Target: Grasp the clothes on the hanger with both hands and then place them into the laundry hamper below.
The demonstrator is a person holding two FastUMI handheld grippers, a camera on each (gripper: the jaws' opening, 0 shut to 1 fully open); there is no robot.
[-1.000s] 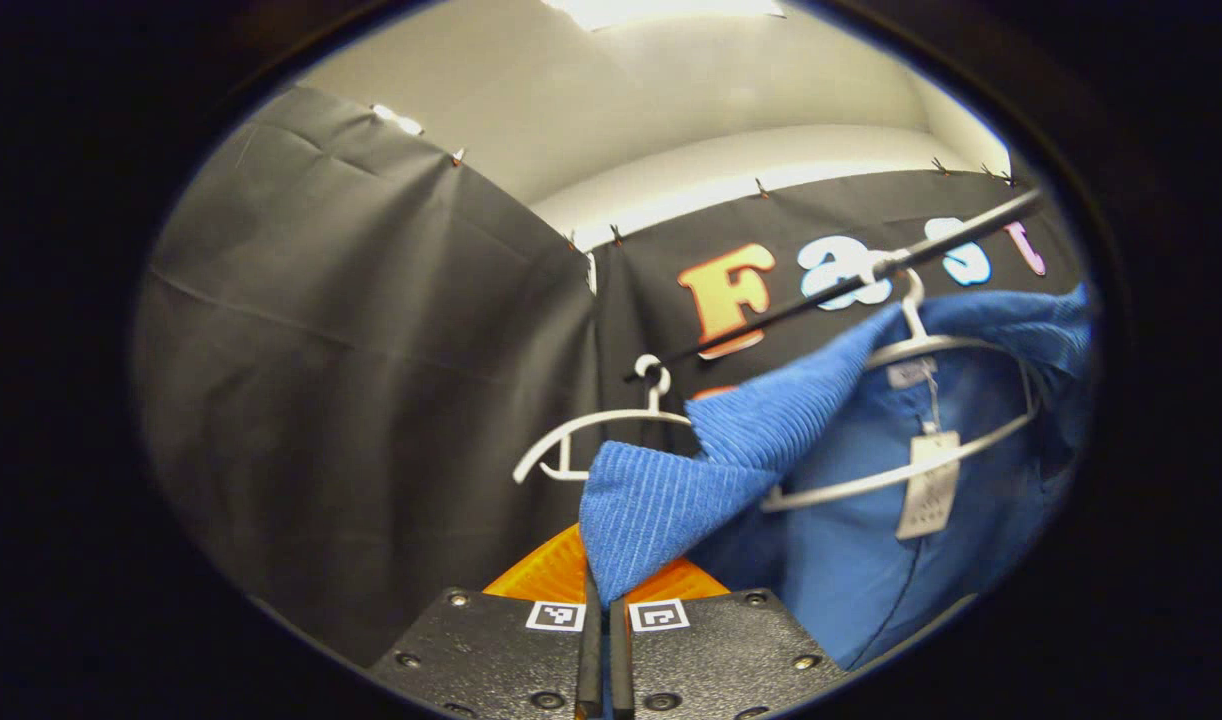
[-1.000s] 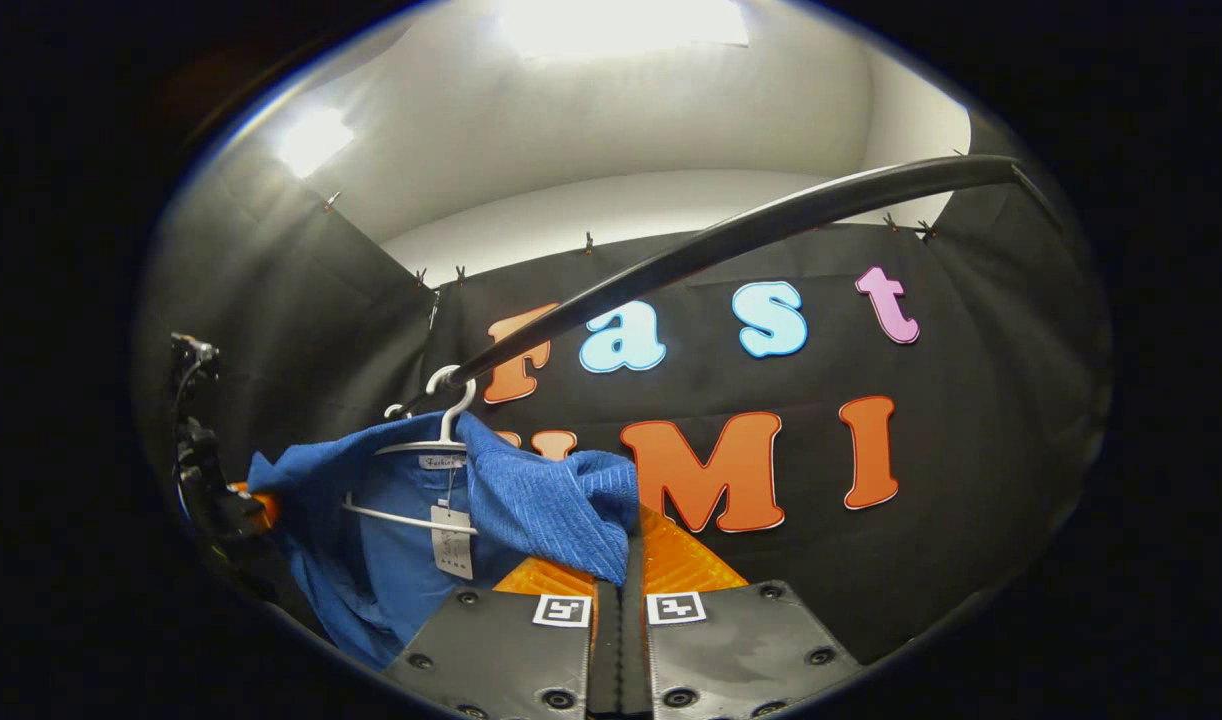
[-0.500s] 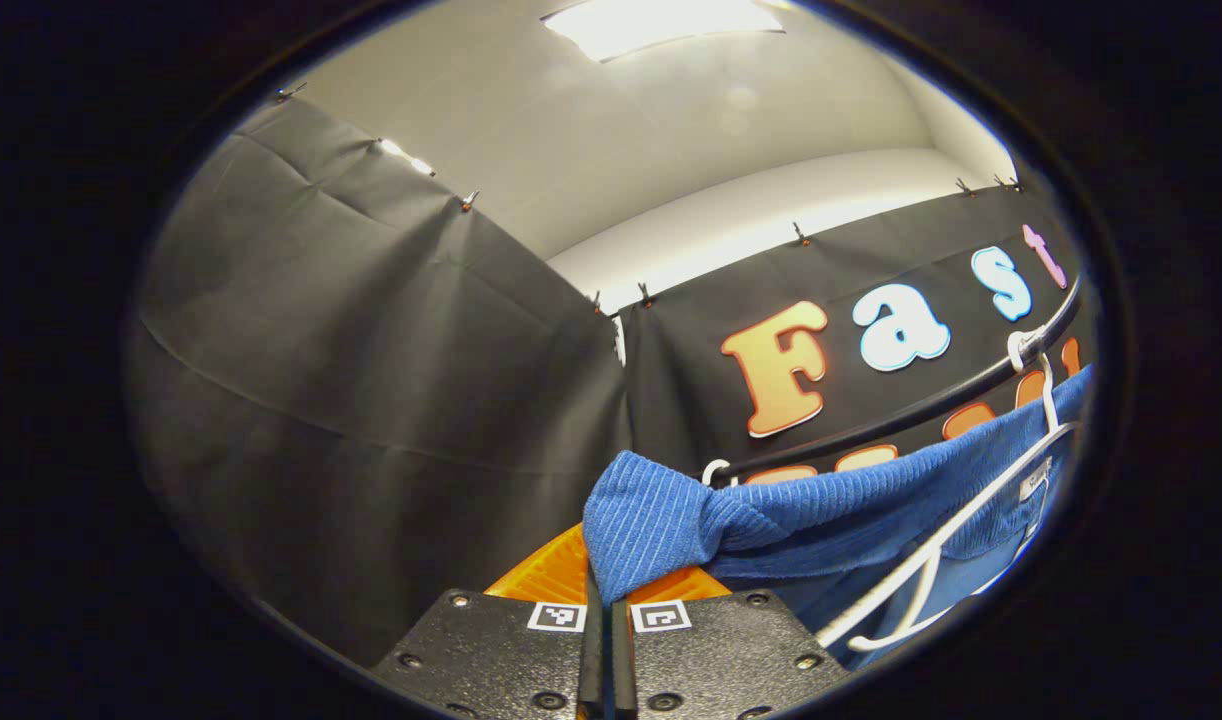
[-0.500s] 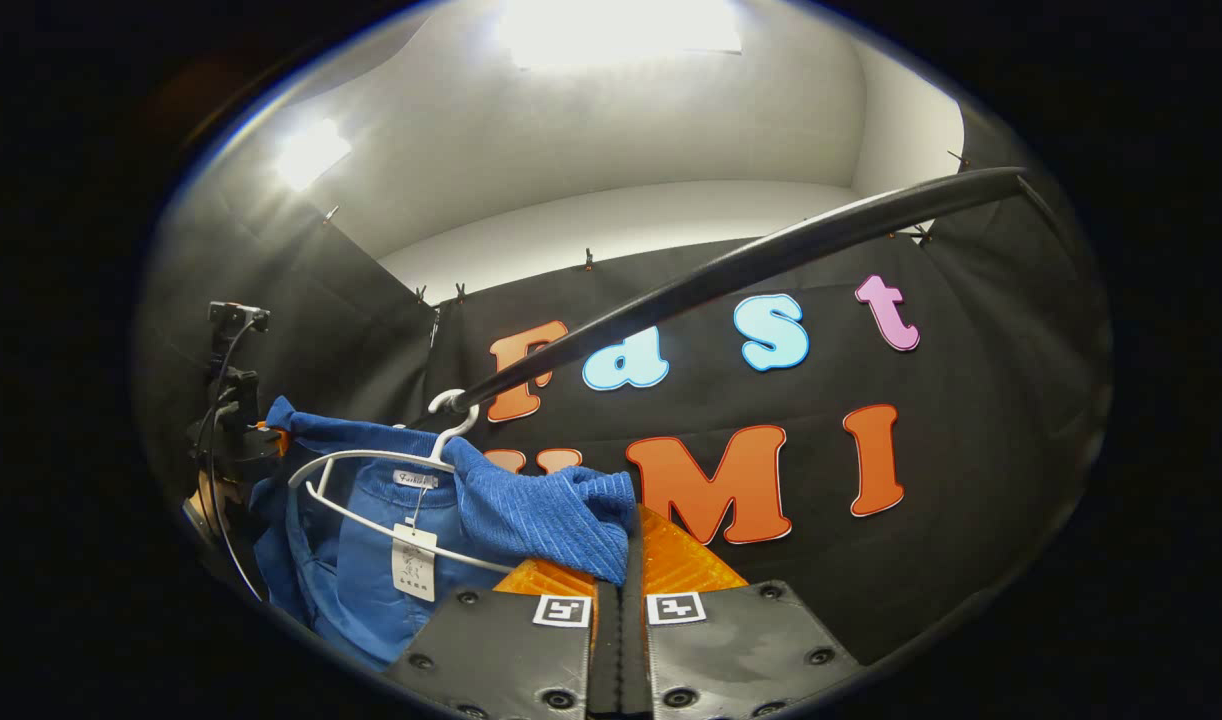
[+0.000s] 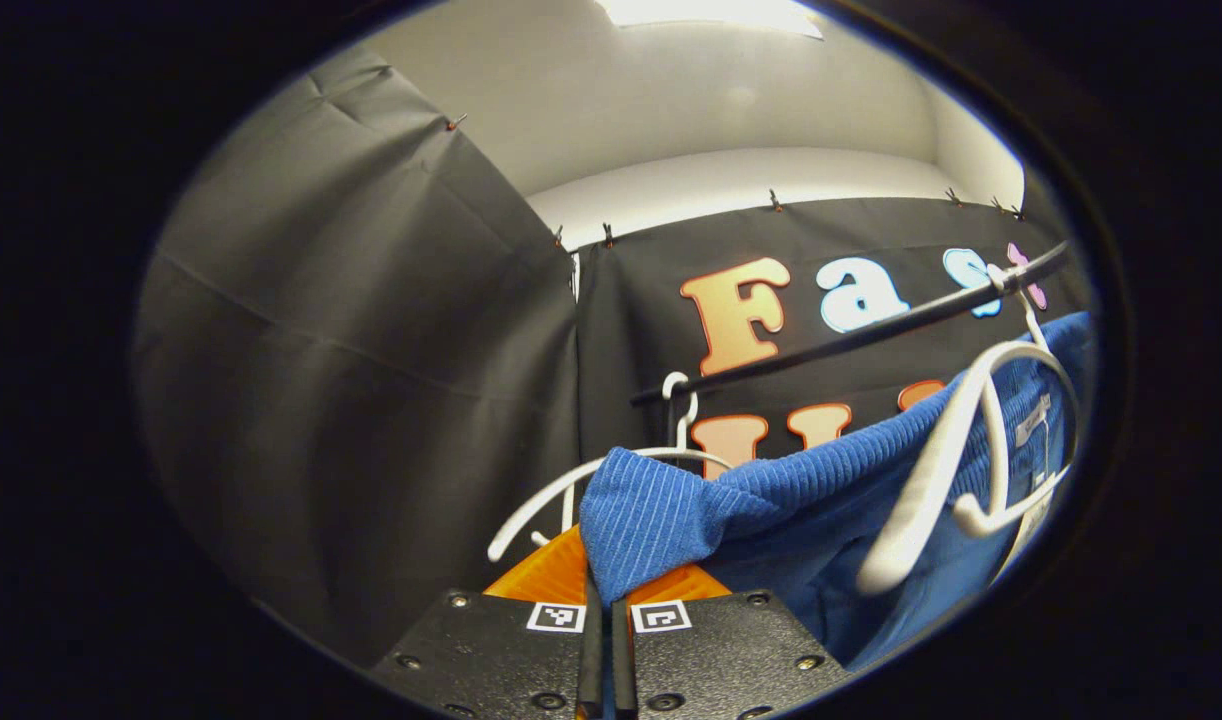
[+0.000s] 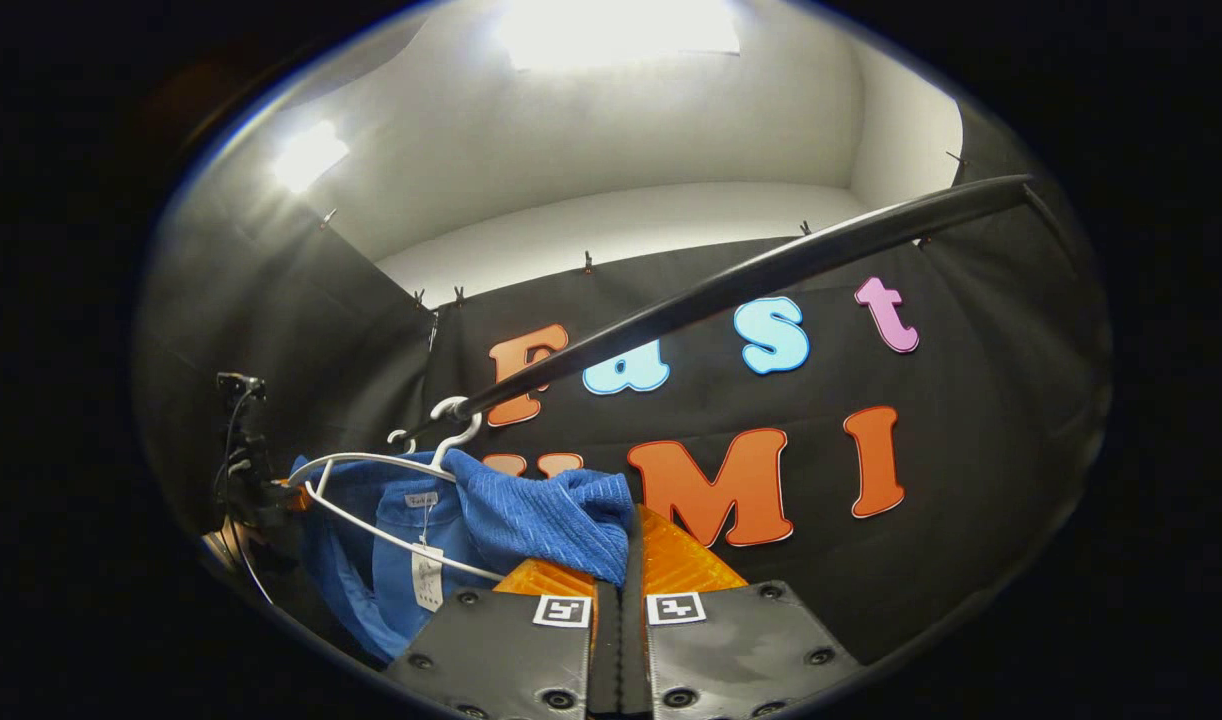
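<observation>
The garment [image 5: 771,500] was bright blue, its outer cloth ribbed in fine lines, its inner face [image 6: 396,560] a smoother, plainer blue. A white tag [image 6: 427,578] hung inside it. Both hangers, the one inside the garment [image 5: 931,470] and the bare one [image 5: 581,480], were white. The rail [image 6: 731,285] was black and glossy. Small black-and-white square markers [image 5: 556,616] sat on dark plates, with ridged orange [image 6: 671,565] beyond them. The ceiling [image 6: 611,130] was off-white.

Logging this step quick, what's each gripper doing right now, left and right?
Left gripper: closed on a corner of the blue garment.
Right gripper: closed on another corner of the blue garment, which is off the white hanger there.
</observation>
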